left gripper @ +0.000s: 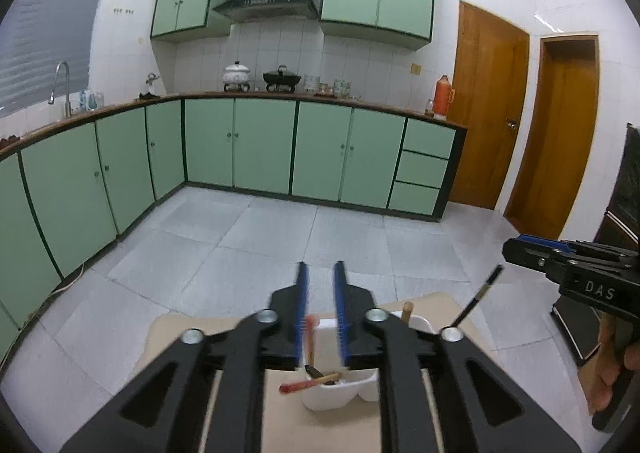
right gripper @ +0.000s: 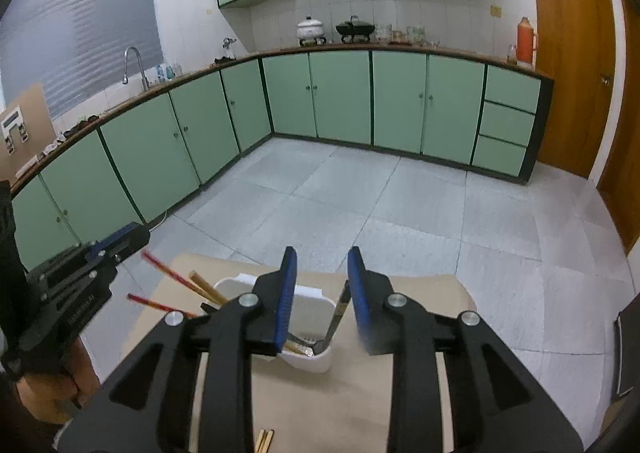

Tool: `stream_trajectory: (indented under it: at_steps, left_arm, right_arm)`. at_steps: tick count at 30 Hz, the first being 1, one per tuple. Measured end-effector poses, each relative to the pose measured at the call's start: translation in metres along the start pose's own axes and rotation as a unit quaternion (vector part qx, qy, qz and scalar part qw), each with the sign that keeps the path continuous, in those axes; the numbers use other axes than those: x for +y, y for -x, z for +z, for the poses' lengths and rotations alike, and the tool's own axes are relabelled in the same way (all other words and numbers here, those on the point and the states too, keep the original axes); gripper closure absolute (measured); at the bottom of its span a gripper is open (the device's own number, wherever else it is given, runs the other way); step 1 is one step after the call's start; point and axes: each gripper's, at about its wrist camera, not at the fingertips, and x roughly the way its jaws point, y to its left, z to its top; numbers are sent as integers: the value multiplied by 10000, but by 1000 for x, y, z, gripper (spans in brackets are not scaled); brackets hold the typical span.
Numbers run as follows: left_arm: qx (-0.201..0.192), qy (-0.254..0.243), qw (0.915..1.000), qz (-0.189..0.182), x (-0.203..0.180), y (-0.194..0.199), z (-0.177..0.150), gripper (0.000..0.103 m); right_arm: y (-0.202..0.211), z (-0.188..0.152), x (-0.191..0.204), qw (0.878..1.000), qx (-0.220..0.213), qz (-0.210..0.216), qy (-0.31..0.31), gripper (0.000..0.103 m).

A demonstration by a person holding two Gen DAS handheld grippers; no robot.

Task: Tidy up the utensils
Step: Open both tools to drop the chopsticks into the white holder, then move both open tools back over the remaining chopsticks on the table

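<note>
A white utensil holder (left gripper: pixel 332 399) stands on a beige table (left gripper: pixel 280 417) right below my left gripper (left gripper: pixel 321 269). Its blue pads stand apart, and a blurred red chopstick (left gripper: pixel 310 329) hangs loose between them over the holder. Another red chopstick (left gripper: pixel 298 385) pokes out of the holder to the left. My right gripper (right gripper: pixel 322 253) hovers over the same holder (right gripper: pixel 316 363) with its pads apart. A black chopstick (right gripper: pixel 338 313) leans out of the holder between them, close to the right pad. Red chopsticks (right gripper: pixel 168 273) and wooden chopsticks (right gripper: pixel 206 287) also stick out.
Two wooden chopsticks (right gripper: pixel 264 441) lie on the table (right gripper: pixel 416 293) near its front edge. Beyond the table is grey tiled floor (right gripper: pixel 380 193), with green cabinets (right gripper: pixel 340 93) along the far walls. A dark cabinet (left gripper: pixel 624 213) stands to the right. A hand (right gripper: pixel 60 385) holds the left gripper.
</note>
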Motion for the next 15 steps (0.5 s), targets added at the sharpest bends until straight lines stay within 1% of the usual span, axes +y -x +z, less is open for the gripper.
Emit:
stream_trajectory:
  at_steps: [1,3,5,6,7,8,9,10,11,12,13,15]
  left_arm:
    - [-58,-34,10000,9,1,10,1,75]
    - [-181,-119,9998,18,4,36,0,58]
    - [-270,-138,9995,-27,10,69,-11,49]
    - [-275,-162,9995,-24,11,79,-17,47]
    - [-268,-190,9995,0,14,96,-30,46]
    - [-256,-179,9995,8,17,106,-39,42]
    - [-241,-162,9996,22,19,116,-51,37]
    - [-205,-159,9997,46,22,130,-70,36]
    - [-185,-164,9997,79,22,138,-82,35]
    - [-143,-177,9996,139,23,149,-101,34]
    - [-84,-181,9997,162,23,157,-118,33]
    - [3,-94,9998,175,23,170,-147,32]
  right_arm:
    - [12,-3,0,10000,-80,39,13,76]
    - [34,-14,-2,9997,-190,133,-48,76]
    - [58,-30,-5,9992,-338,186,-60,76]
    - [73,-46,-5,9989,-415,211,-40,76]
    - [86,-63,-4,9986,-486,219,-13,76]
    - [94,-75,-4,9984,-519,220,16,76]
    - [105,-98,-3,9983,-545,220,38,75]
    - [113,-118,-2,9983,-536,220,43,75]
    - [122,-146,1,9985,-510,193,35,75]
    - [128,-169,4,9987,-469,184,28,75]
    - [131,-185,7,9989,-421,181,23,75]
    - [139,-236,16,9995,-267,176,-40,75]
